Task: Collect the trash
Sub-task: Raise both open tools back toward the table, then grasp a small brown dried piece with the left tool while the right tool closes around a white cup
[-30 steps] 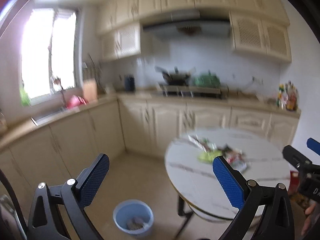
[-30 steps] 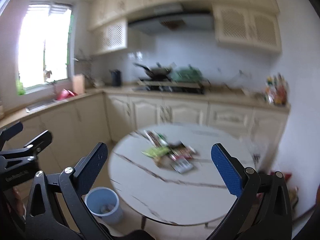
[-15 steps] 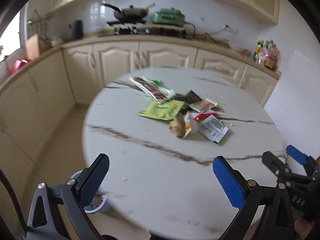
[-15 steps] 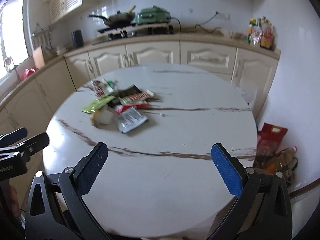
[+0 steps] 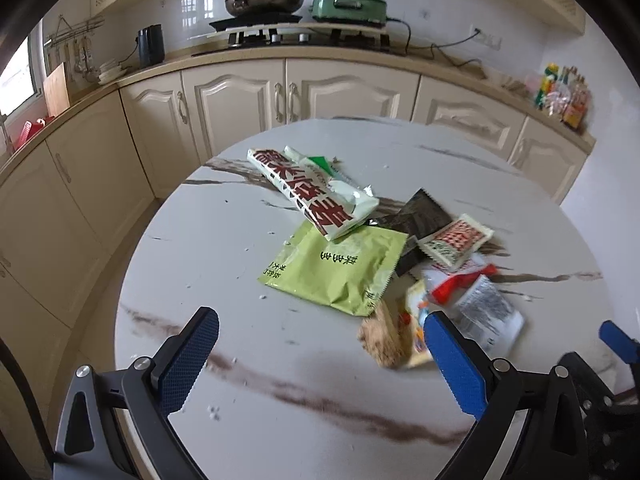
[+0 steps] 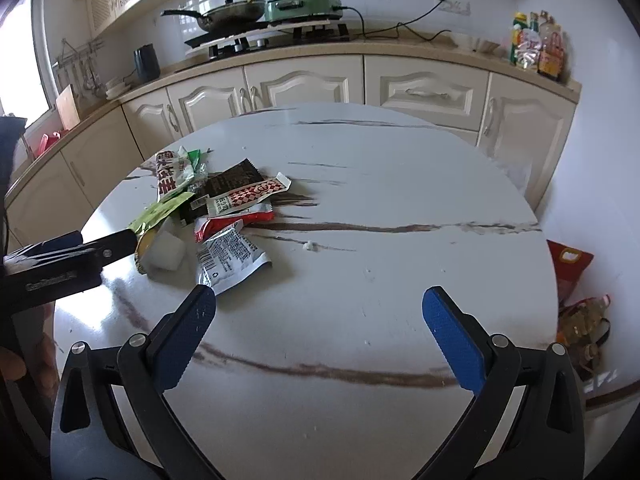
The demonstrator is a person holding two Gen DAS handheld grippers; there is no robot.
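A heap of empty snack wrappers lies on the round marble table (image 5: 240, 240): a white-and-red bag (image 5: 310, 192), a flat green packet (image 5: 340, 266), a black packet (image 5: 420, 216), a red-checked sachet (image 5: 456, 240), a silver-and-red wrapper (image 5: 480, 304) and a small tan carton (image 5: 390, 336). My left gripper (image 5: 320, 360) is open and empty just in front of the green packet. My right gripper (image 6: 318, 334) is open and empty over bare table (image 6: 380, 240), right of the heap; the silver wrapper (image 6: 230, 258) lies by its left finger. The left gripper also shows in the right wrist view (image 6: 72, 254).
Cream kitchen cabinets (image 5: 240, 96) and a counter with a hob, a wok (image 5: 260, 0) and a green cooker (image 5: 348, 2) run behind the table. Bottles (image 6: 536, 46) stand at the counter's right end. Bags (image 6: 576, 300) lie on the floor right of the table.
Both grippers have moved in close over the table and tilted down toward the wrappers. The blue bin on the floor has left view. Both stay open.
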